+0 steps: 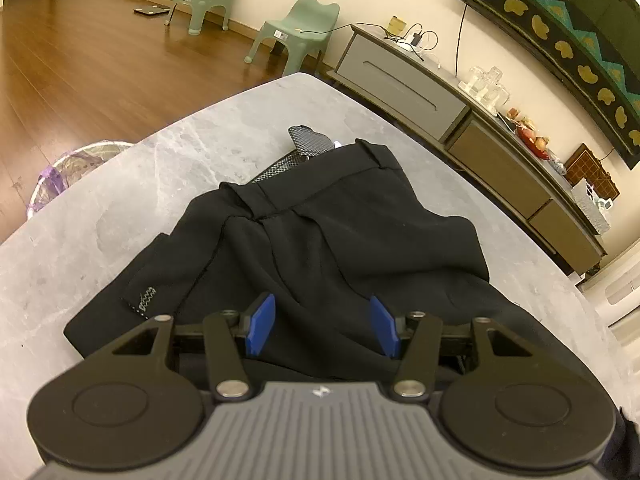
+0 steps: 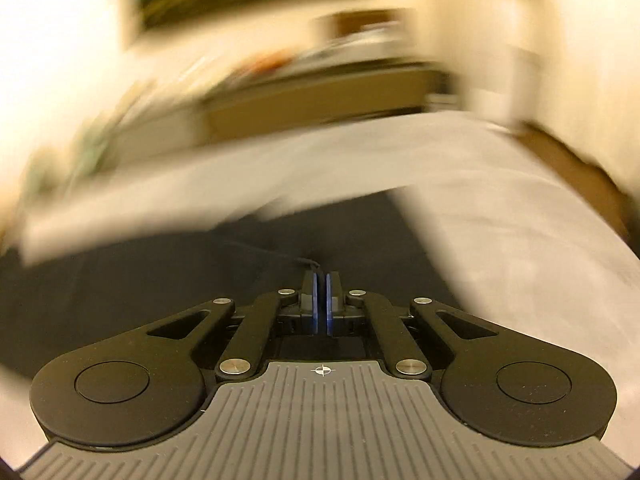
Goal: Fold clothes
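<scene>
Fingers (image 1: 264,322) of the left gripper (image 1: 324,324) stand about half apart, their blue pads clear of each other, poised just over the near part of the black trousers (image 1: 320,240). Nothing is pinched between them; dark cloth only shows through the gap below. On the right gripper (image 2: 321,296) the two blue pads are pressed together, and a thin dark ridge of the trousers (image 2: 160,288) rises right at their tips. That view is heavily smeared, so whether the cloth is actually caught between the pads cannot be told.

Black trousers lie spread on the grey marbled surface (image 1: 100,200), roughly at its middle. Their waistband, with a belt loop and a pleat, is at the far end as the left wrist camera sees it. A folded edge with a small white stitched mark (image 1: 146,300) lies at the near left. Beyond the waistband a grey mesh piece (image 1: 308,140) pokes out from under the cloth.

Past the surface lies a wooden floor (image 1: 80,60) with two pale green chairs (image 1: 296,32) against the wall. A long low cabinet (image 1: 440,112) runs along the right side, carrying cables, glassware and small items. At the far left, beside the surface, is a basket with a purple liner (image 1: 60,176).
</scene>
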Demonstrator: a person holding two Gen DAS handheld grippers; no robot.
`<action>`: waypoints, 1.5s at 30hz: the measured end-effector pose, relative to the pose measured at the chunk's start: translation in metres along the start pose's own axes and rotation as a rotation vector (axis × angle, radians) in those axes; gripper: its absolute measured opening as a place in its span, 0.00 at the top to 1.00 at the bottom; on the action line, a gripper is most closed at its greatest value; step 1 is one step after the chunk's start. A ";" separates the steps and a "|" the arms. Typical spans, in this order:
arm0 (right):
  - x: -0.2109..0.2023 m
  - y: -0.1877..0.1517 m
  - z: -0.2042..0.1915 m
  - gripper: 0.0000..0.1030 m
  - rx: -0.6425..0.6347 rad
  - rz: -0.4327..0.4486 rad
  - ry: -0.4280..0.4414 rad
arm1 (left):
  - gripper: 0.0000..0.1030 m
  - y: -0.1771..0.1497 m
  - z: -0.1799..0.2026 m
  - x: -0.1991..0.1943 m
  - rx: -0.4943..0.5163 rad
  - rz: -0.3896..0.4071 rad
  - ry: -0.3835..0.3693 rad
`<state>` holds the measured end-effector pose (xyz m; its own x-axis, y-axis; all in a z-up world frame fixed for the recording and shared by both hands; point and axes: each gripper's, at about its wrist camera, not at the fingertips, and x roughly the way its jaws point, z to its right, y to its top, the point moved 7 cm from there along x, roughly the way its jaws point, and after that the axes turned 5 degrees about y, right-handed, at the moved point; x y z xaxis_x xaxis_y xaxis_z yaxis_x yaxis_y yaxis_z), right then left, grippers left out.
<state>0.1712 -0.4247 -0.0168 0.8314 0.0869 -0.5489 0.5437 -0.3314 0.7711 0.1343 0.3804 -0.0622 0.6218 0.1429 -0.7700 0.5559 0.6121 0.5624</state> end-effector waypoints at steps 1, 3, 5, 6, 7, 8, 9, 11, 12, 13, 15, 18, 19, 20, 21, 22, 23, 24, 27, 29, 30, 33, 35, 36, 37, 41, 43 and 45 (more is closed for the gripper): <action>-0.002 0.002 0.024 0.98 0.115 0.017 -0.021 | 0.48 -0.001 0.001 0.001 0.001 -0.007 -0.004; 0.003 -0.008 0.046 0.98 0.252 -0.022 0.006 | 0.48 -0.003 0.003 0.003 0.006 -0.021 -0.015; 0.013 -0.024 0.044 0.93 0.327 -0.081 0.069 | 0.48 -0.005 0.008 0.004 0.012 -0.034 -0.046; 0.018 -0.032 0.041 0.89 0.361 -0.109 0.108 | 0.48 -0.007 0.010 0.004 0.015 -0.041 -0.062; 0.018 -0.033 0.038 0.83 0.362 -0.111 0.113 | 0.47 -0.008 0.012 0.004 0.014 -0.049 -0.082; 0.017 -0.032 0.036 0.80 0.354 -0.105 0.108 | 0.44 -0.010 0.015 0.005 0.013 -0.057 -0.102; 0.016 -0.032 0.033 0.78 0.346 -0.100 0.104 | 0.43 -0.012 0.016 0.006 0.007 -0.066 -0.118; 0.014 -0.031 0.028 0.59 0.330 -0.089 0.096 | 0.43 -0.014 0.017 0.012 -0.006 -0.089 -0.132; 0.012 -0.030 0.026 0.56 0.322 -0.083 0.092 | 0.43 -0.015 0.018 0.015 -0.013 -0.100 -0.139; 0.010 -0.029 0.024 0.53 0.312 -0.074 0.087 | 0.43 -0.015 0.018 0.019 -0.025 -0.112 -0.143; 0.012 -0.029 0.019 0.52 0.310 -0.076 0.098 | 0.43 -0.013 0.018 0.027 -0.054 -0.134 -0.154; 0.015 -0.035 0.011 0.52 0.316 -0.102 0.123 | 0.42 -0.010 0.023 0.035 -0.108 -0.168 -0.213; 0.016 -0.036 0.008 0.51 0.312 -0.108 0.125 | 0.42 -0.009 0.026 0.036 -0.126 -0.177 -0.238; 0.017 -0.036 0.006 0.50 0.307 -0.114 0.126 | 0.41 -0.008 0.029 0.037 -0.143 -0.185 -0.263; 0.016 -0.034 0.005 0.50 0.295 -0.098 0.107 | 0.41 -0.009 0.032 0.034 -0.133 -0.182 -0.266; 0.013 -0.031 0.006 0.50 0.281 -0.077 0.082 | 0.41 -0.010 0.036 0.032 -0.123 -0.179 -0.269; 0.010 -0.028 0.006 0.49 0.267 -0.055 0.058 | 0.40 -0.011 0.038 0.025 -0.116 -0.163 -0.278; 0.008 -0.025 0.006 0.49 0.254 -0.034 0.034 | 0.39 -0.012 0.039 0.023 -0.117 -0.157 -0.287; -0.005 -0.012 -0.025 0.48 0.106 0.055 0.012 | 0.36 -0.013 0.042 0.023 -0.108 -0.148 -0.282; -0.009 -0.011 -0.074 0.48 -0.062 0.103 0.062 | 0.38 -0.013 0.032 0.033 -0.124 -0.153 -0.219; -0.007 -0.016 -0.105 0.48 -0.159 0.123 0.102 | 0.38 -0.013 0.028 0.037 -0.132 -0.155 -0.188; 0.004 -0.053 -0.223 0.48 -0.425 0.084 0.293 | 0.38 -0.007 0.005 0.037 -0.234 -0.152 -0.215; 0.006 -0.087 -0.308 0.48 -0.586 0.044 0.428 | 0.38 -0.004 -0.006 0.038 -0.273 -0.156 -0.236; 0.006 -0.104 -0.349 0.48 -0.666 0.025 0.494 | 0.38 -0.002 -0.012 0.038 -0.292 -0.157 -0.246; 0.008 -0.122 -0.390 0.47 -0.744 0.014 0.553 | 0.38 0.000 -0.018 0.039 -0.311 -0.159 -0.256; 0.025 -0.187 -0.528 0.47 -1.005 -0.045 0.711 | 0.37 0.007 -0.031 0.041 -0.341 -0.166 -0.292; 0.042 -0.218 -0.573 0.47 -1.123 -0.085 0.723 | 0.37 0.010 -0.035 0.041 -0.358 -0.165 -0.320; 0.063 -0.244 -0.606 0.47 -1.237 -0.108 0.691 | 0.37 0.015 -0.043 0.037 -0.380 -0.151 -0.345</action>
<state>0.1602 0.2313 -0.0441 0.4719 0.6123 -0.6344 0.0564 0.6971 0.7147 0.1421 0.4281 -0.0950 0.7312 -0.1937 -0.6541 0.4539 0.8539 0.2546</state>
